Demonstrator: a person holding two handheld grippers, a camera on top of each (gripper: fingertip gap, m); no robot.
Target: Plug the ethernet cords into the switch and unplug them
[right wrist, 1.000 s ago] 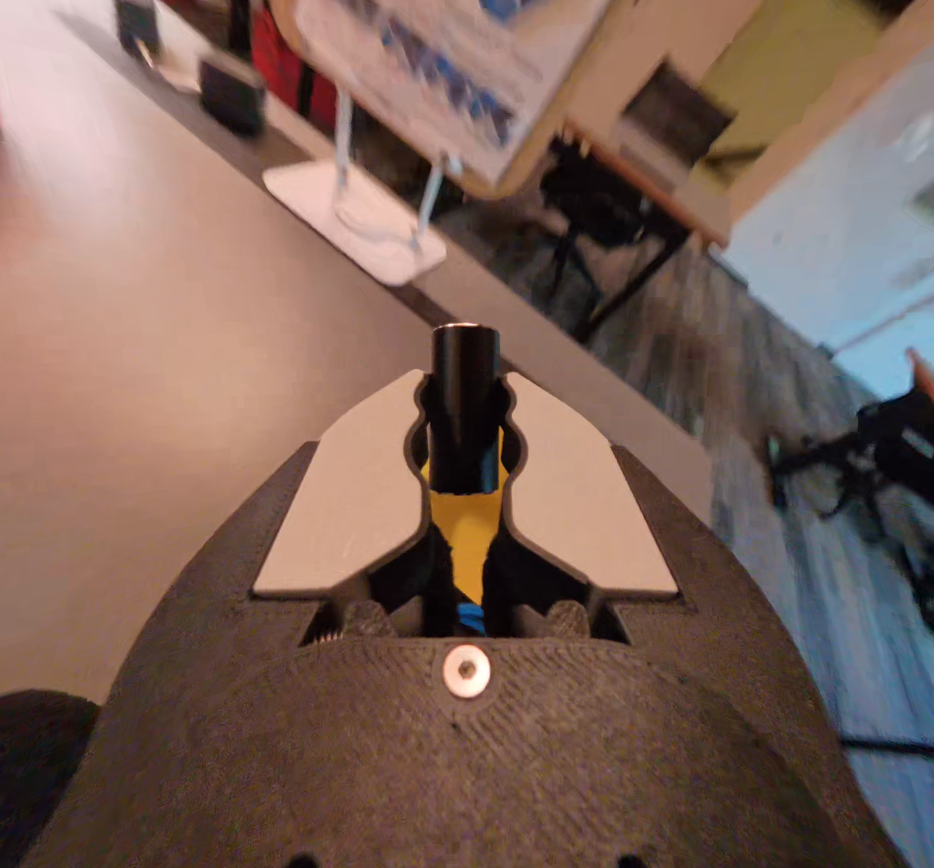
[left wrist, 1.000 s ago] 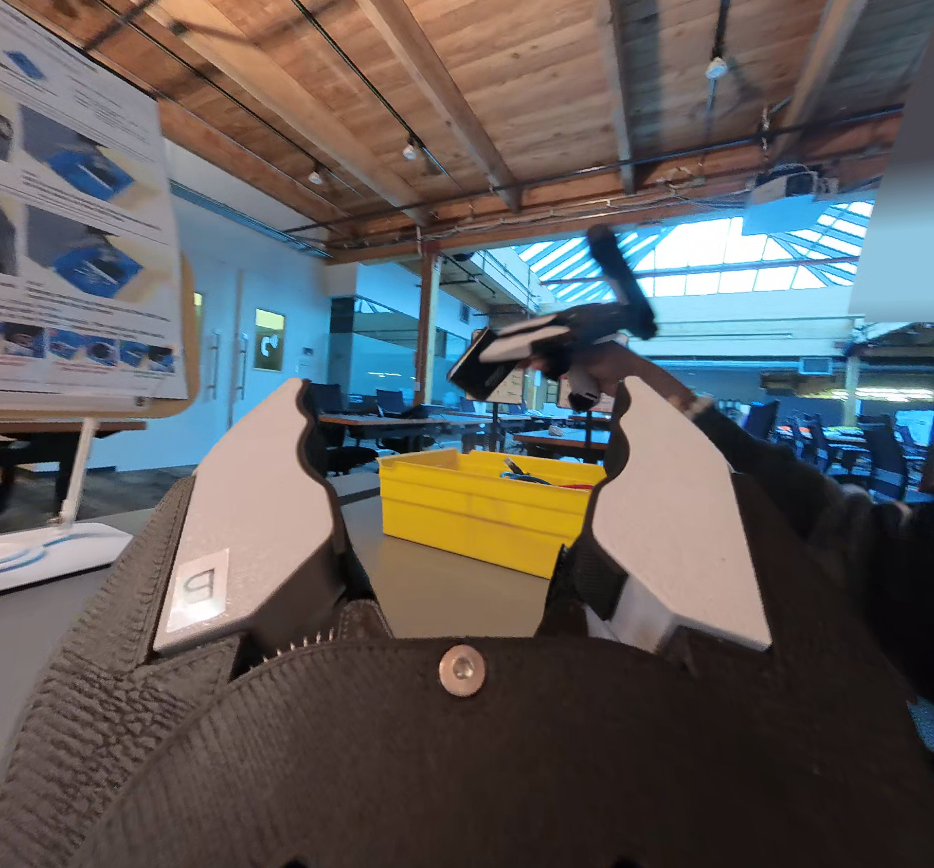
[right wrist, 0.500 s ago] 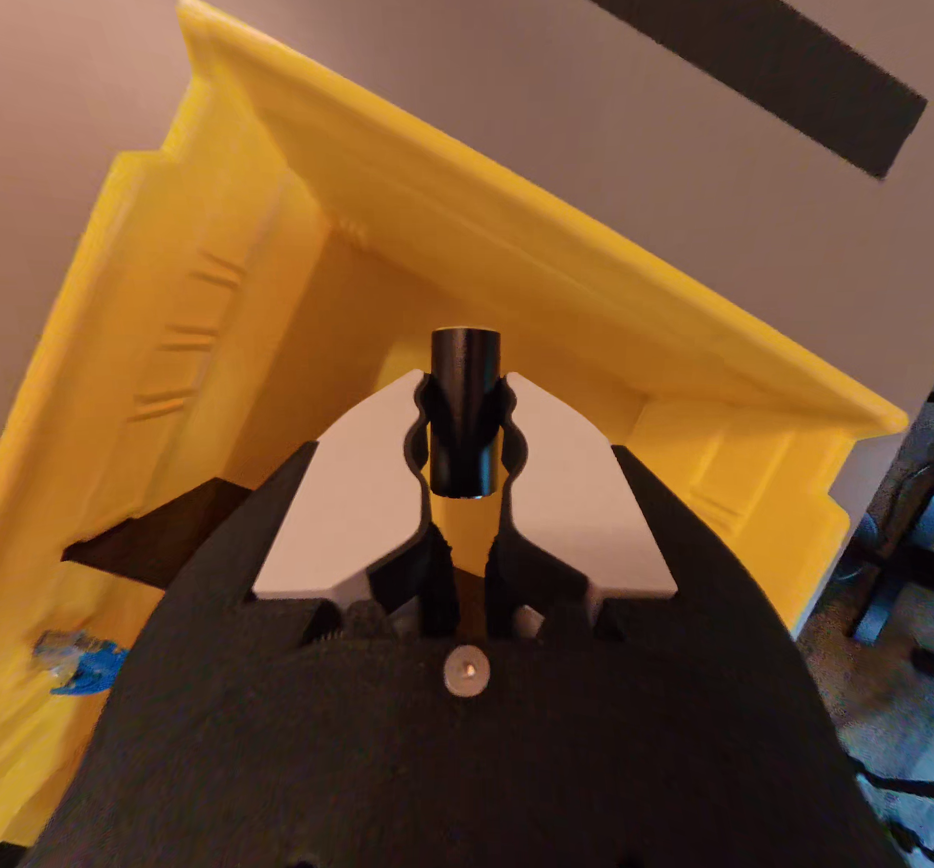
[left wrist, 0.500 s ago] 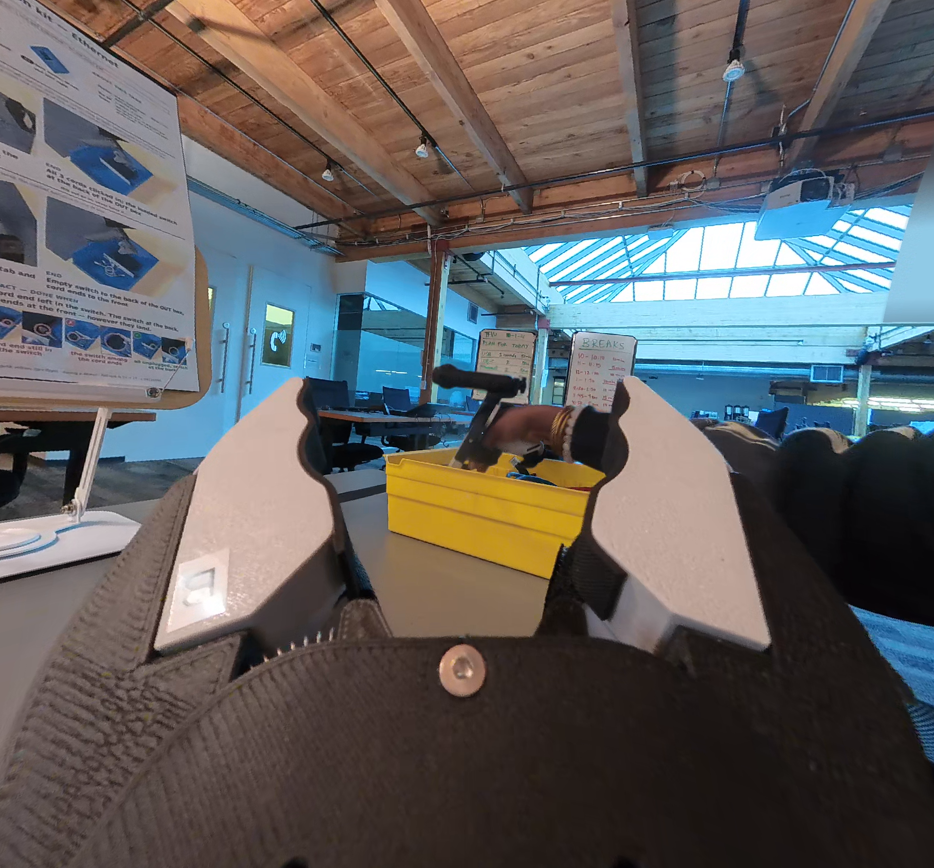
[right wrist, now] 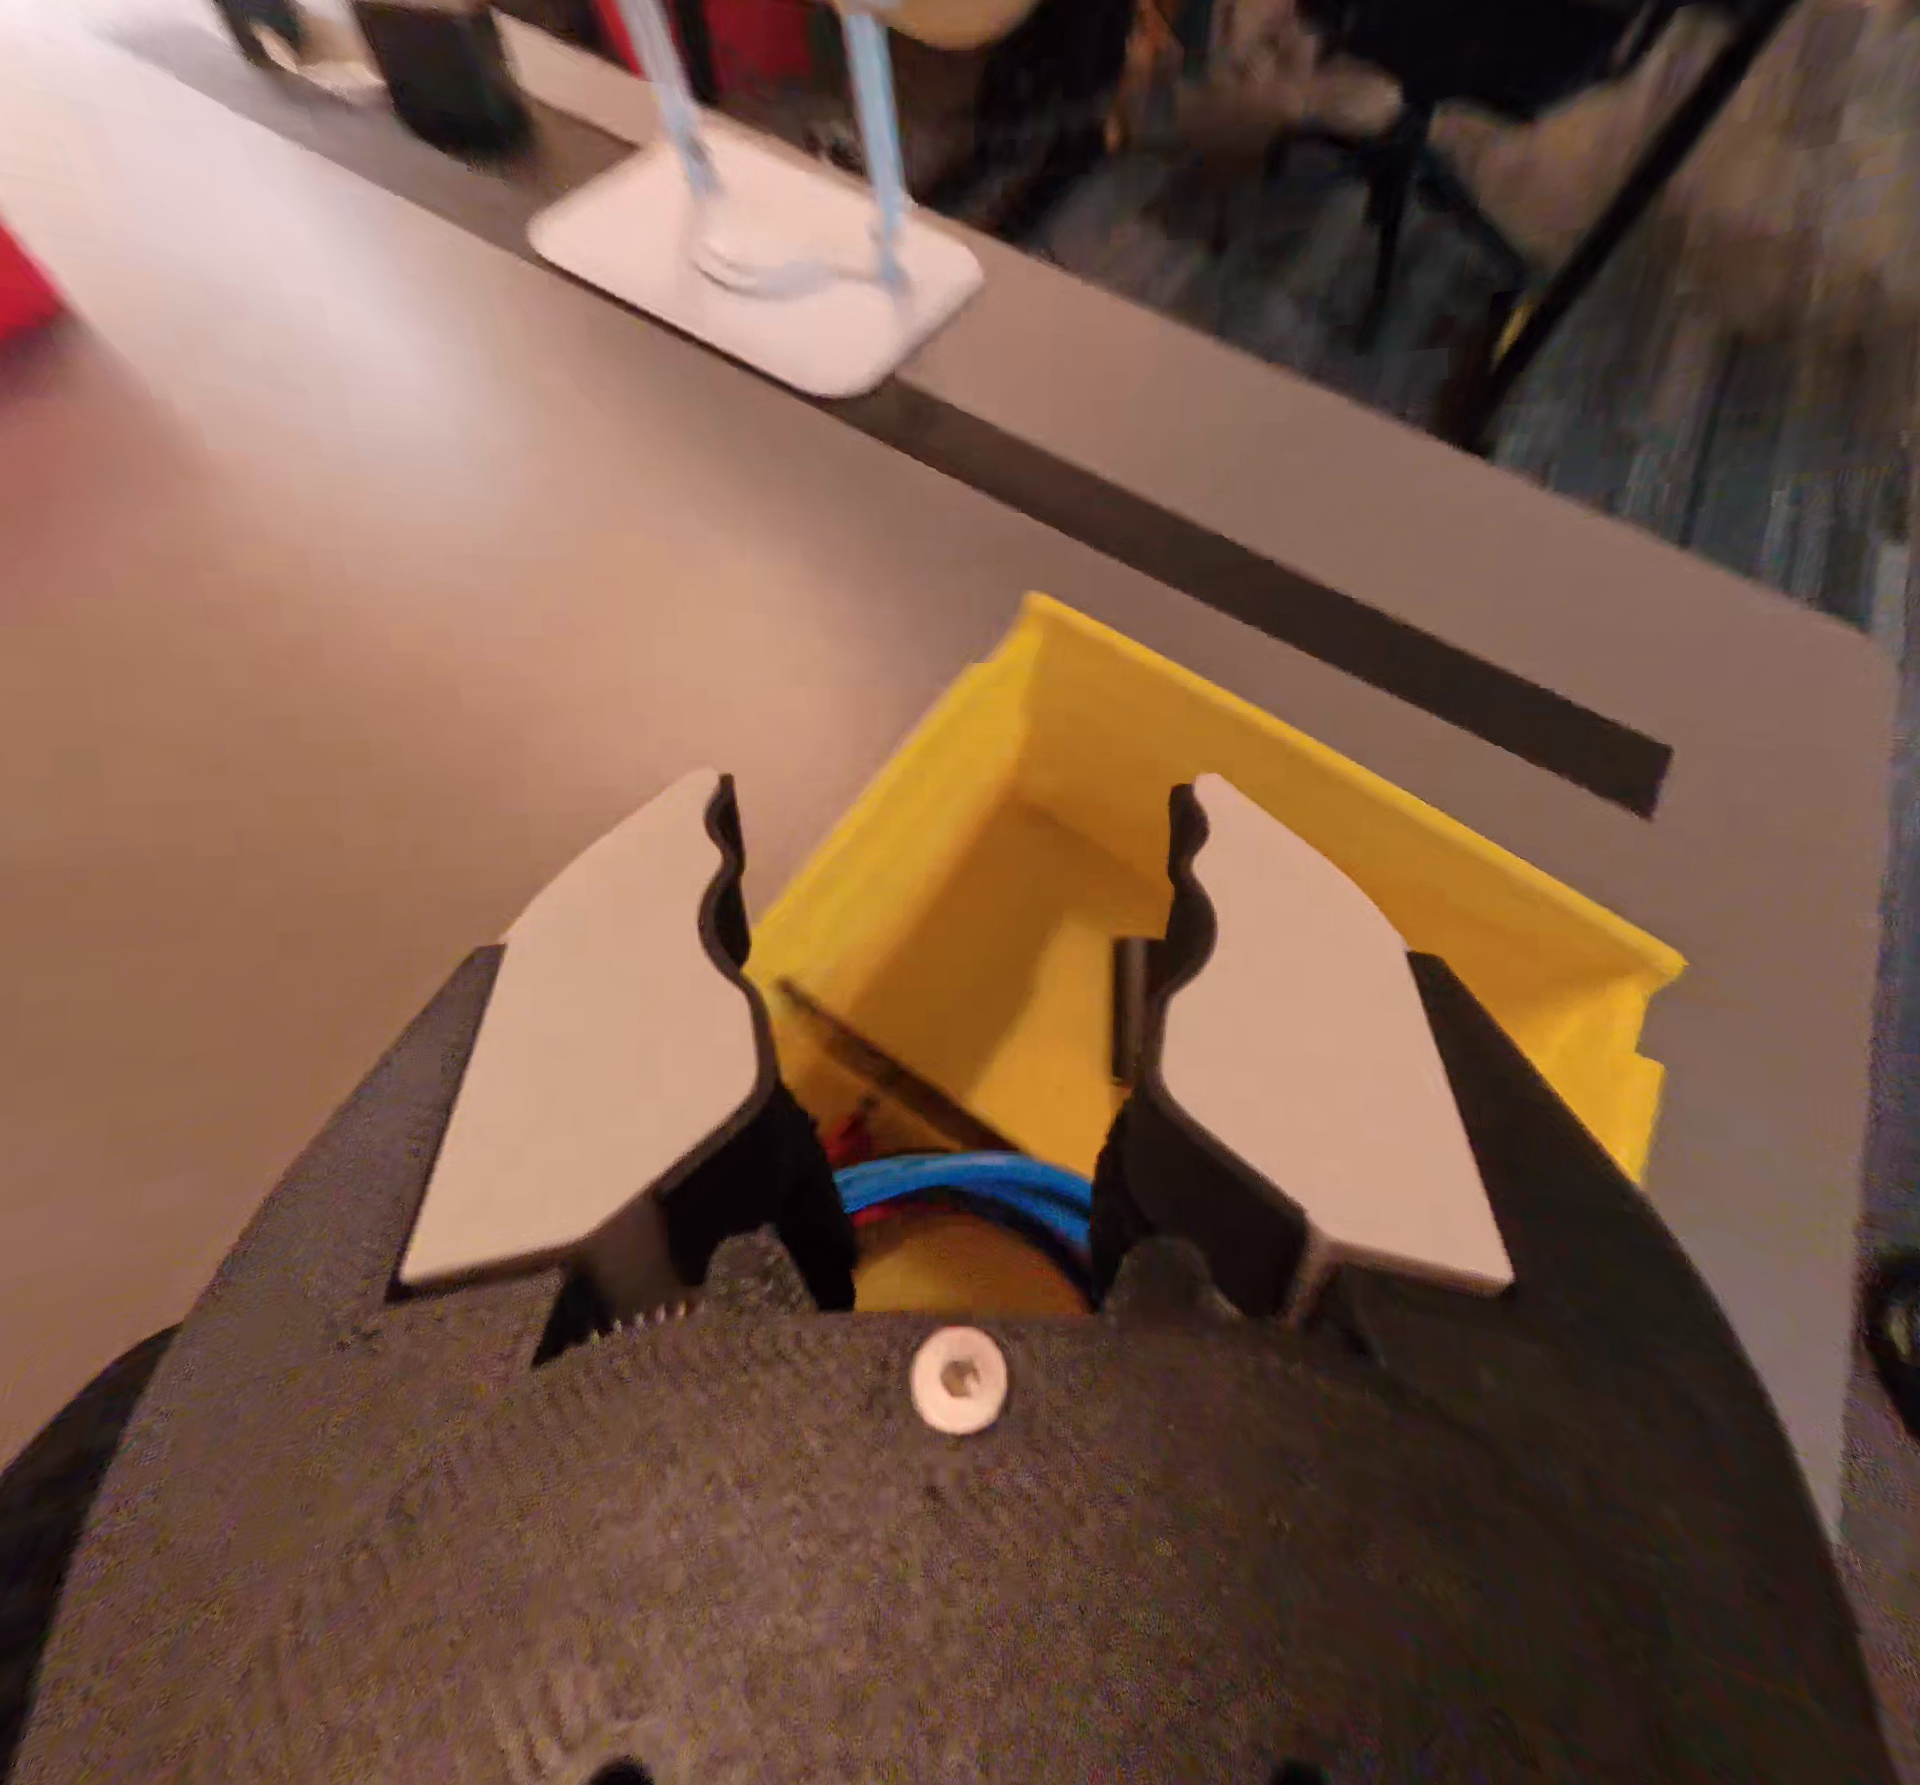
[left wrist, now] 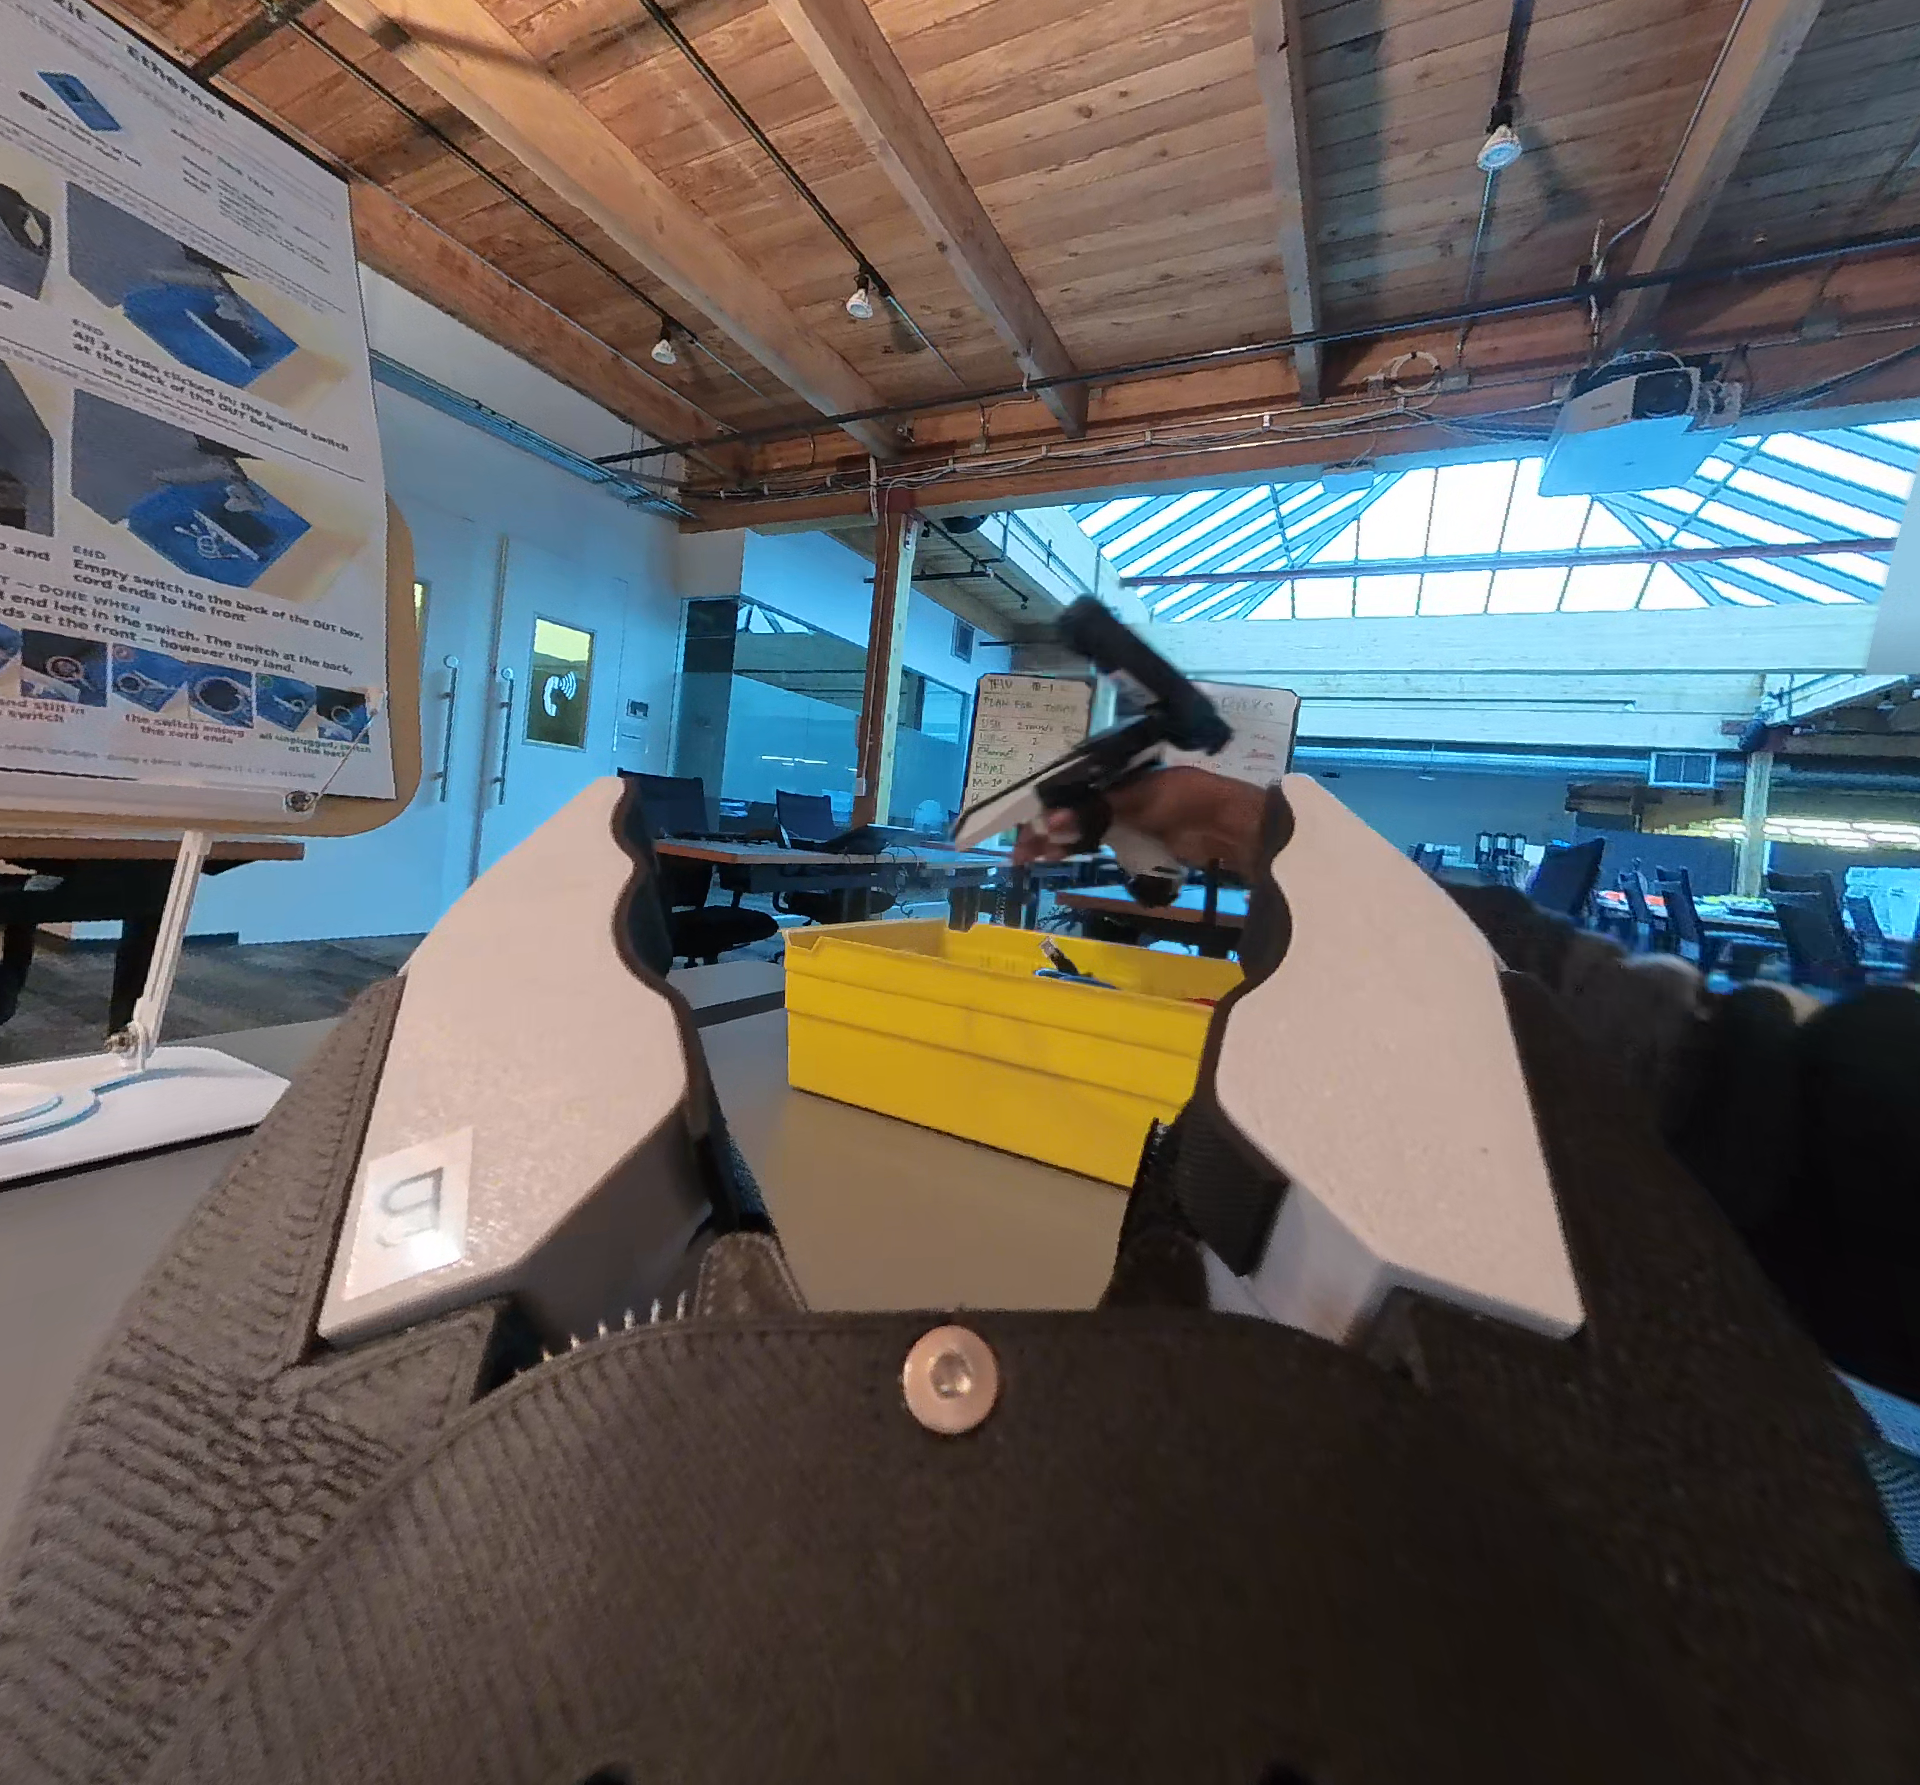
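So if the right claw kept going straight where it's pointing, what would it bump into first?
Probably the inside of the yellow bin. The open right claw points down into it, toward its bare floor beside a small black piece. The view is blurred, so depth is a guess.

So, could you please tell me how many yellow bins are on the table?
1. The yellow bin sits on the grey table, directly ahead of both claws; others may lie out of frame.

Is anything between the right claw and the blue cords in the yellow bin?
Nothing visible. The right claw hangs open above the yellow bin, and the blue cords lie uncovered below it. A black strip lies beside them.
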